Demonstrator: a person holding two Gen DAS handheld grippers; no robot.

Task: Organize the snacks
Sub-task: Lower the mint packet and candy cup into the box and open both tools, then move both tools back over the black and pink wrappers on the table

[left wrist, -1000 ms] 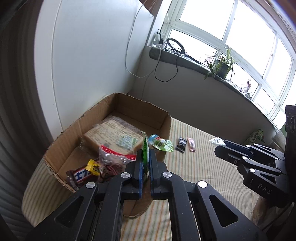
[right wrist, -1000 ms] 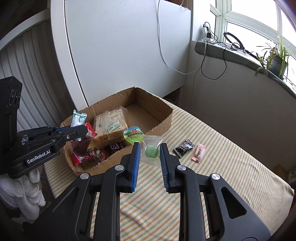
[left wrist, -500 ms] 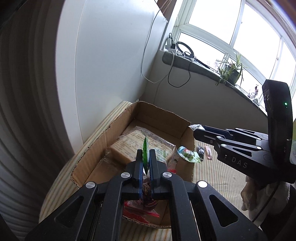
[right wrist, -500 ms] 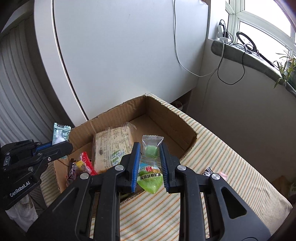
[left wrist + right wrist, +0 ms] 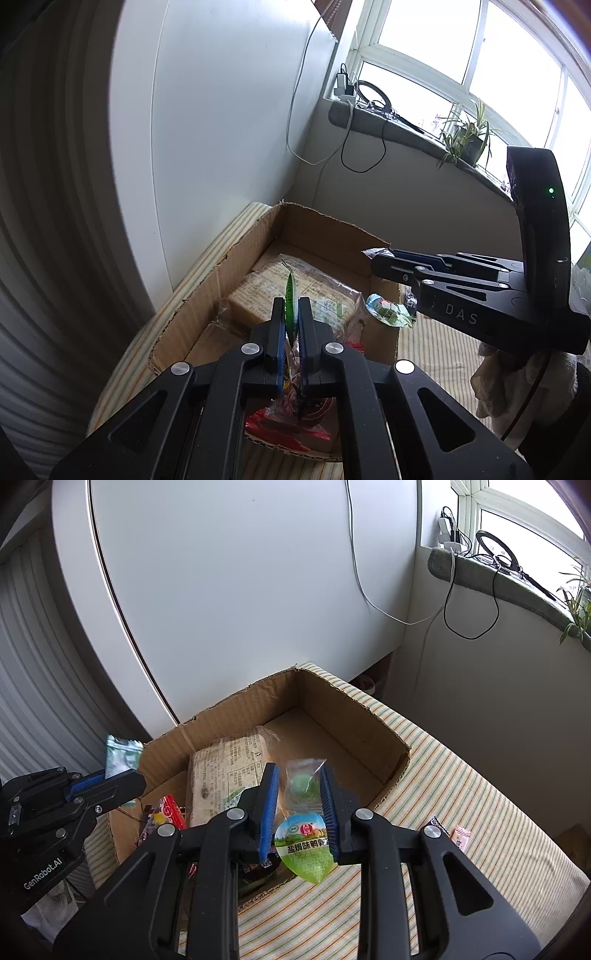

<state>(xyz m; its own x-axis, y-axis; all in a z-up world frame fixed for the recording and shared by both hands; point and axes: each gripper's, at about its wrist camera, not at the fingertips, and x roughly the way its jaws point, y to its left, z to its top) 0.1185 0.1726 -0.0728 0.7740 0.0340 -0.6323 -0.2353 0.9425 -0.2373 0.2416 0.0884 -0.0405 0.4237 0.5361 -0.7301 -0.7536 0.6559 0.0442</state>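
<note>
Above an open brown cardboard box (image 5: 369, 734) on a striped tablecloth (image 5: 461, 794) beside a white wall, the left gripper (image 5: 291, 314) pinches a thin green snack packet (image 5: 290, 295); the right gripper's (image 5: 299, 794) jaws are opening around a clear green-candy packet (image 5: 301, 782).

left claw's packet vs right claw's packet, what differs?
1. Look: the left claw's packet is pale green and opaque. The right claw's packet is clear, with a green ball inside.
2. Grip: the left claw is shut on its packet. The right claw has its jaws opening, with its packet blurred between them.
Shared: both are small sealed snacks held over the cardboard box.
</note>
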